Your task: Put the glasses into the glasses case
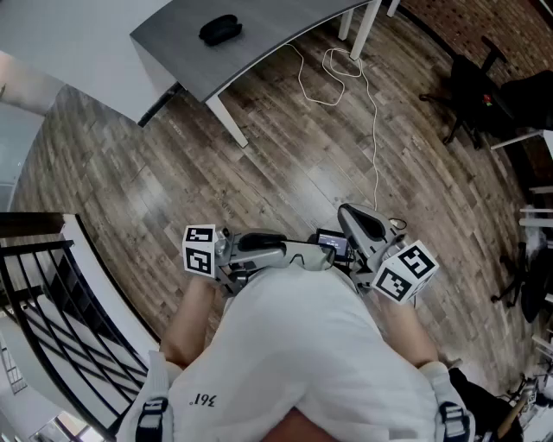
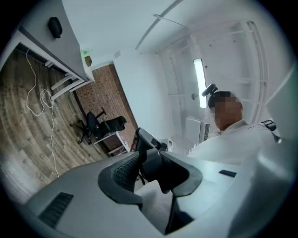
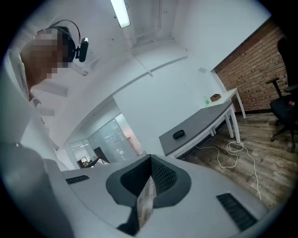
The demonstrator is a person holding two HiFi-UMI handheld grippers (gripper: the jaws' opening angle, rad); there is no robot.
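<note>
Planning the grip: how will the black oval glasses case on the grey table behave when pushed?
The black oval glasses case looks domed and smooth, so jaws may slip off it. It lies flat on the smooth grey table, so a push probably slides it. It seems closed, likely stiff.

Clothing: white top (image 1: 302, 345) with a dark "361" print (image 1: 204, 400) near one shoulder. Black straps (image 1: 151, 420) with buckles run over both shoulders. A black headband (image 3: 70, 27) carries a small camera (image 3: 83, 49). Left gripper (image 2: 153, 169) and right gripper (image 3: 150, 176): pale grey moulded shells, black jaw surrounds, dimpled black pads. Each bears a white marker cube (image 1: 200, 250) printed with black squares.
</note>
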